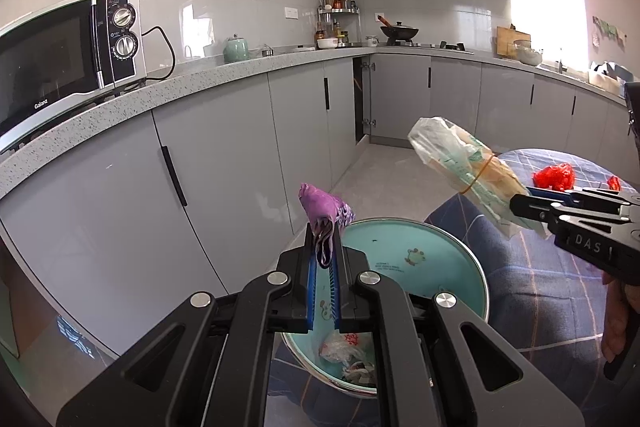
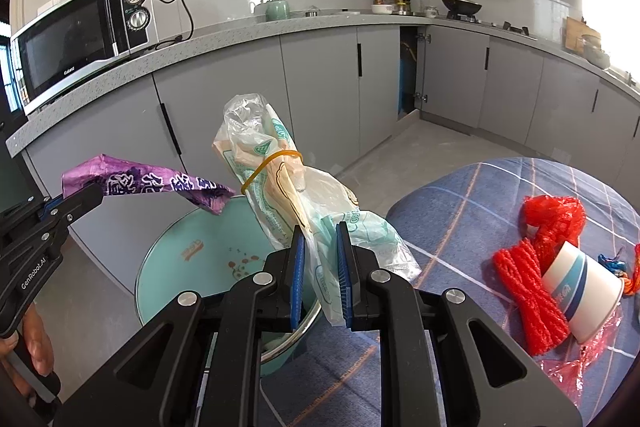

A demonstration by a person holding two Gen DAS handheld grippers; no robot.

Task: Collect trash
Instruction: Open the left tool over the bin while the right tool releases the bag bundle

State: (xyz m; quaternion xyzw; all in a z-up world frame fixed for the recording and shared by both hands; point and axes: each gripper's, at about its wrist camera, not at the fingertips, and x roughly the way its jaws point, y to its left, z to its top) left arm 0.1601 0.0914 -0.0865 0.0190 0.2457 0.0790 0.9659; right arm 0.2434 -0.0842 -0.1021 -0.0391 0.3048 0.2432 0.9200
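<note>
Wrapper (image 1: 326, 211) and bag (image 2: 296, 195) held over bin (image 1: 404, 251); cup (image 2: 580, 287) on table (image 2: 460, 195) right of bin.

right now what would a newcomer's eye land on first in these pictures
Two pieces of trash held up over the teal bin: a purple wrapper pinched in the left hand-held gripper, and a banded plastic bag in the right hand-held gripper. Next, the red mesh and paper cup lying on the plaid cloth at right.

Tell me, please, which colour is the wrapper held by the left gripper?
Purple, with white printed characters. The wrapper shows best in the right wrist view, clamped by the left gripper.
</note>
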